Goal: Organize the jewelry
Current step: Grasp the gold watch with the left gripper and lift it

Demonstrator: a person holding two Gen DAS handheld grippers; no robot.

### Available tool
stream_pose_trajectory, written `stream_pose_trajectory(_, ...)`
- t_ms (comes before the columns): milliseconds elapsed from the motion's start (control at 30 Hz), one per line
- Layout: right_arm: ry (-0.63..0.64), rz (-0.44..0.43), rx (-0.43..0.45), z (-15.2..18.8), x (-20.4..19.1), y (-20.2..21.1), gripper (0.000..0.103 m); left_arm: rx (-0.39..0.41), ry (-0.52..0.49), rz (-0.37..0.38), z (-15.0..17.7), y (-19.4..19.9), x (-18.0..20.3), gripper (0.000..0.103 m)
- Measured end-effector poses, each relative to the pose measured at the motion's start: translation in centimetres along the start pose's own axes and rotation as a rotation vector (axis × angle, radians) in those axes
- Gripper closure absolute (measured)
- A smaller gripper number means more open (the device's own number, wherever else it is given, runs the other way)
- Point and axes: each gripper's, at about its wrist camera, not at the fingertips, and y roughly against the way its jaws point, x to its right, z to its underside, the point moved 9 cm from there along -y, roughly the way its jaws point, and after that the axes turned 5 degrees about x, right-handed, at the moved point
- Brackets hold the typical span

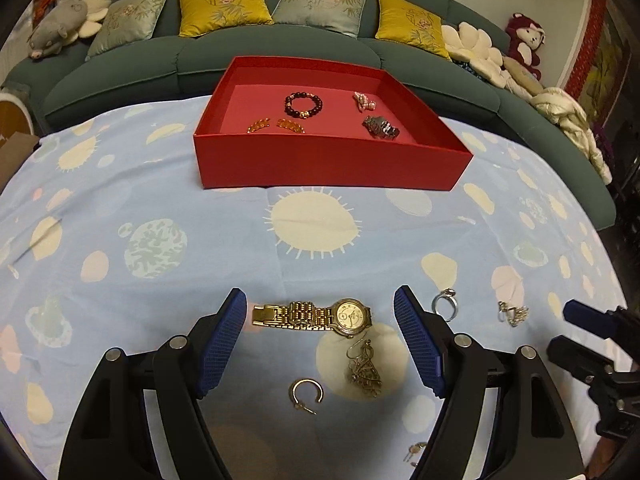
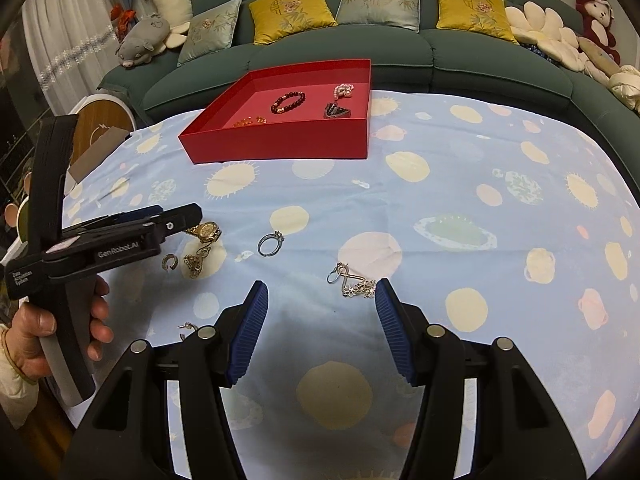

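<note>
A gold watch (image 1: 316,316) lies flat on the blue cloth between the open jaws of my left gripper (image 1: 320,300), untouched by the pads. Below it lie a gold dangle earring (image 1: 364,368) and a gold hoop earring (image 1: 306,394). A silver ring (image 1: 444,304) and a silver chain (image 1: 512,312) lie to the right. My right gripper (image 2: 322,292) stands open above bare cloth, the silver chain (image 2: 352,282) just off its right fingertip. The silver ring (image 2: 270,244) lies further ahead. The left gripper (image 2: 168,220) hovers over the gold watch (image 2: 206,232).
A red tray (image 1: 332,168) sits at the table's far side, holding a dark bead bracelet (image 1: 303,105), gold clips (image 1: 276,126), a pink piece (image 1: 364,101) and a dark watch (image 1: 381,127). A green sofa (image 2: 400,52) with cushions runs behind. A hand (image 2: 40,328) grips the left handle.
</note>
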Motion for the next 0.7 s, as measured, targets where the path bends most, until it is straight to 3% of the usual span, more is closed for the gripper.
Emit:
stream_pose_trajectory(267,0.005,-0.014,-0.005,-0.2,-0.6,-0.2,0.049,-0.013,-0.132,-0.084,1.1,-1.4,-0.3,0.035)
stream_pose_trajectory(500,0.005,-0.024,0.009,-0.6,-0.7,0.2,0.049,-0.03,-0.028,-0.133,1.6,-0.1,-3.8,0.036)
stream_pose_trajectory(700,0.015,-0.035,0.006,-0.6,-1.4,0.2,0.049,-0.02,0.0,-0.132,1.8,0.6,-4.2,0.051)
